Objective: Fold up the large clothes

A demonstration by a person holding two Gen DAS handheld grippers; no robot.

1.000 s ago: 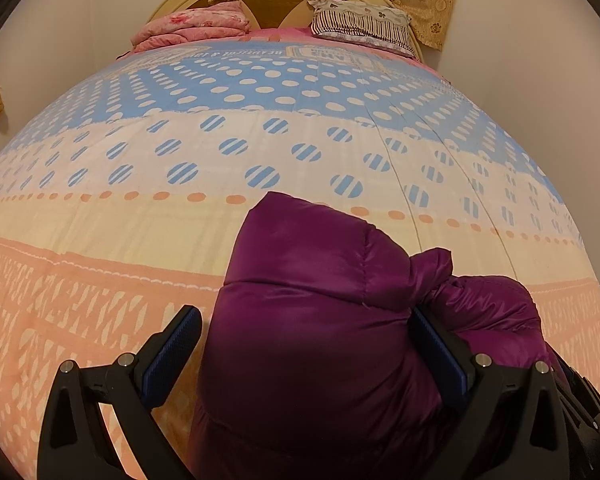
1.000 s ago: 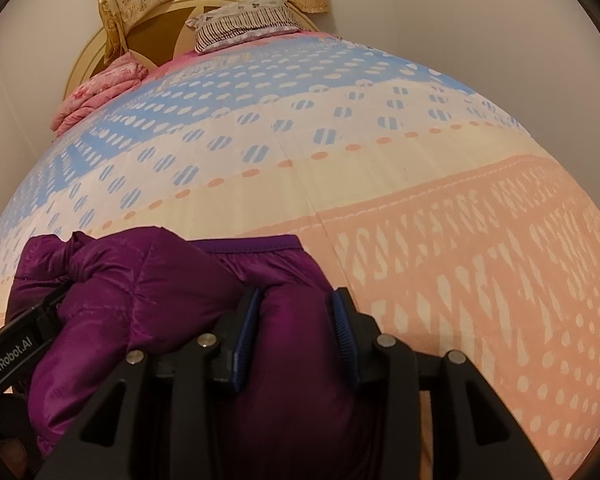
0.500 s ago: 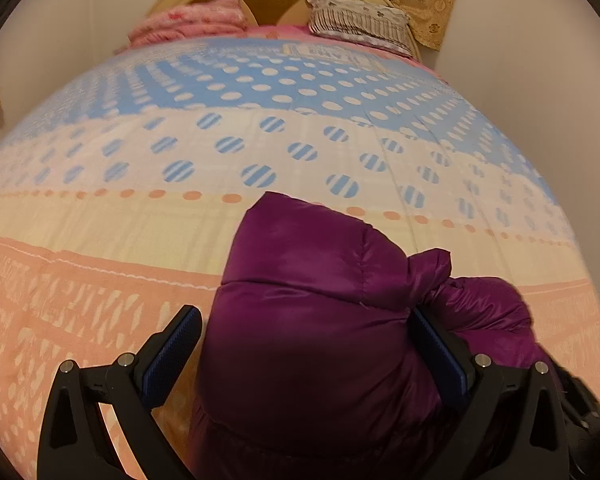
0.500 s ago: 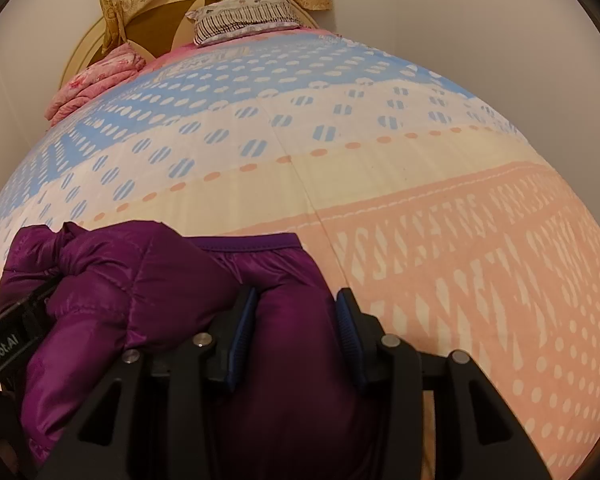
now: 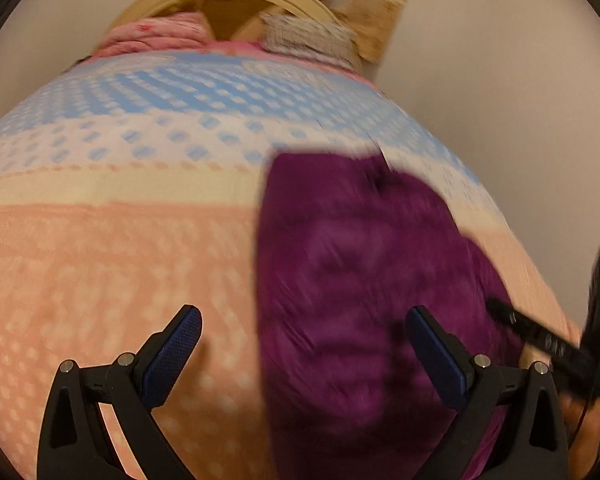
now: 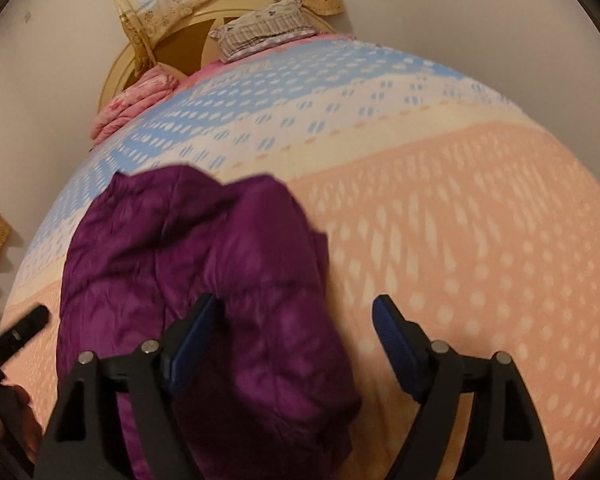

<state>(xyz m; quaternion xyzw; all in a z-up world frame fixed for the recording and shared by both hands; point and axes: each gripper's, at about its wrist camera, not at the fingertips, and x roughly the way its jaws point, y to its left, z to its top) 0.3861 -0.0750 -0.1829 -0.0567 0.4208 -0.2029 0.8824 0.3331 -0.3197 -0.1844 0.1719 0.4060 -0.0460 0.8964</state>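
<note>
Lying bunched on the bed, a purple puffer jacket [image 6: 204, 288] sits between two spread grippers.

On the peach band of the patterned bedspread [image 6: 460, 216] the jacket rests in a folded heap. The left gripper [image 5: 300, 344] stands wide, its right pad just beside the jacket's edge and its left pad over bare bedspread, gripping nothing. The right gripper [image 6: 296, 336] has its jaws opening; part of the jacket lies between them, but the pads do not press it. At the headboard [image 6: 188, 36] sit a striped pillow [image 6: 264, 28] and a pink folded quilt [image 6: 136, 104].
</note>
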